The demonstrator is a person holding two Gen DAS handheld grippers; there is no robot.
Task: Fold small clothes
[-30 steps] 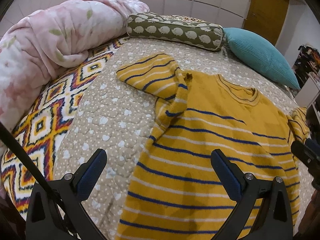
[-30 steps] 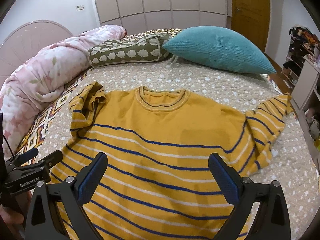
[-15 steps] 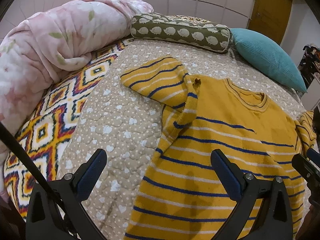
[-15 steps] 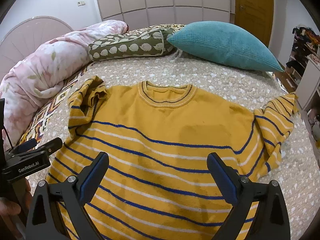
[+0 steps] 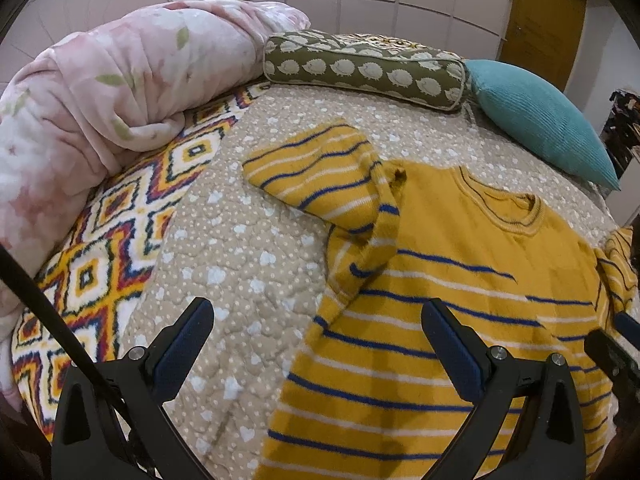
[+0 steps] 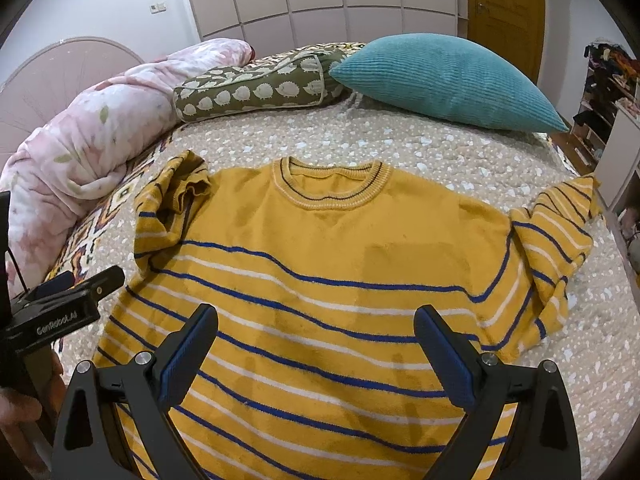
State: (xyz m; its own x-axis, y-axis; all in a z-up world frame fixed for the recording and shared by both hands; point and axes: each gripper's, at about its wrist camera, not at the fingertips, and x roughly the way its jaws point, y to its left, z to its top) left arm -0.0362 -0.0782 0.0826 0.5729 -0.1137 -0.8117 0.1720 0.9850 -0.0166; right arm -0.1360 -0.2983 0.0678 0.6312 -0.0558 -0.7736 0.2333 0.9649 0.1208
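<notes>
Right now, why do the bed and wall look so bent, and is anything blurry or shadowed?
Both wrist views are fisheye: straight lines bow and the corners go black. Left wrist view: the sweater is sharp, with soft gripper shadows low on it. Right wrist view: even indoor light, no glare; a faint paler rectangle sits on the sweater's chest, and the shelves at the right edge look smeared.

sweater (image 6: 320, 264) hem cut off below, shelf clutter (image 6: 604, 80) too blurred to identify

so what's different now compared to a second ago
Both tools, the left tool and the right tool, have eased back slightly, so the yellow striped sweater sits a little lower in each view. Nothing was gripped or released. Both stay open, and the sweater lies as before, its sleeve still folded in.
</notes>
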